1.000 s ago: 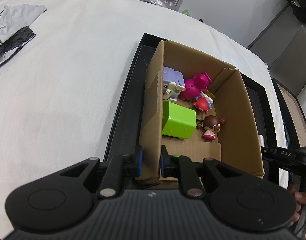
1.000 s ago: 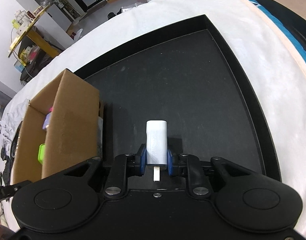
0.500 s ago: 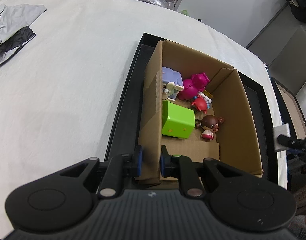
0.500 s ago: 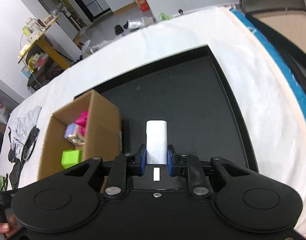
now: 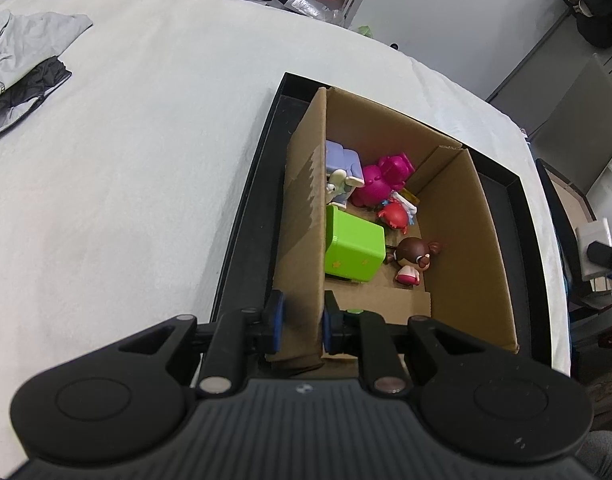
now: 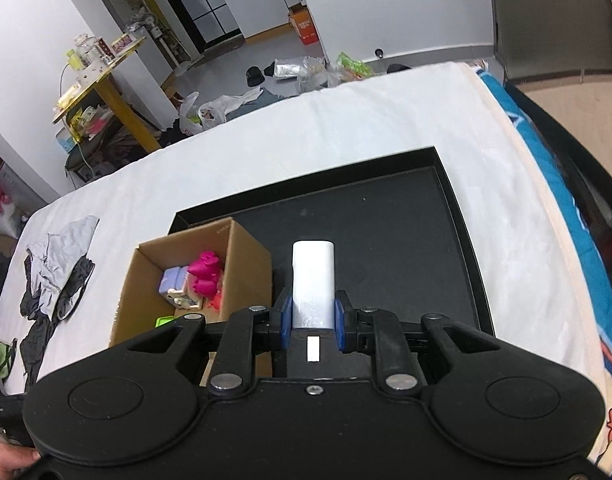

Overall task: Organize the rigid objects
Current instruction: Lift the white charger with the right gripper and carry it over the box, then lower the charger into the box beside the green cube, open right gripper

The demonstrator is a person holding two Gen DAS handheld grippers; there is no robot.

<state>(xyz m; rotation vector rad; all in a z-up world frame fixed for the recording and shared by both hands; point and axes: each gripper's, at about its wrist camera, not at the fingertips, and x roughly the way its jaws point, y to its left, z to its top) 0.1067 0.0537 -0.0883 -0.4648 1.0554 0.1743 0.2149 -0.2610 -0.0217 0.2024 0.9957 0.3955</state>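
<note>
surface: a bed under a white sheet (image 5: 146, 152), with grey and black clothing (image 5: 22, 64) crumpled at its far left corner; beyond it a cluttered floor and a yellow-framed table (image 6: 102, 84).

item: black tray (image 6: 458, 248), shallow and rectangular, lying flat on the sheet.

item: cardboard box (image 5: 462, 240), open-topped, standing in the left part of the tray. contents: green cube (image 5: 354, 250), brown-haired doll figure (image 5: 414, 258), red figure (image 5: 394, 214), magenta toy (image 5: 382, 178), lilac block (image 5: 342, 162) with a small pale figure against it.

item: left claw (image 5: 300, 322), narrow, its blue pads pinching the near left wall of the box, one pad outside the wall and one inside.

item: right claw (image 6: 313, 318), narrow, clamped on the white block (image 6: 313, 280). the block sits between the blue pads, gripped at its near end, the rest projecting forward past the fingertips. its long axis runs along the fingers, and the rounded far end points away from the camera. it is held in the air above the dark tray floor, just right of the box. in the left wrist view the block shows at the right edge, beyond the tray rim, with a dark fingertip across it.

item: a hand (image 6: 8, 458), partly visible at the lower left edge of the right wrist view.
</note>
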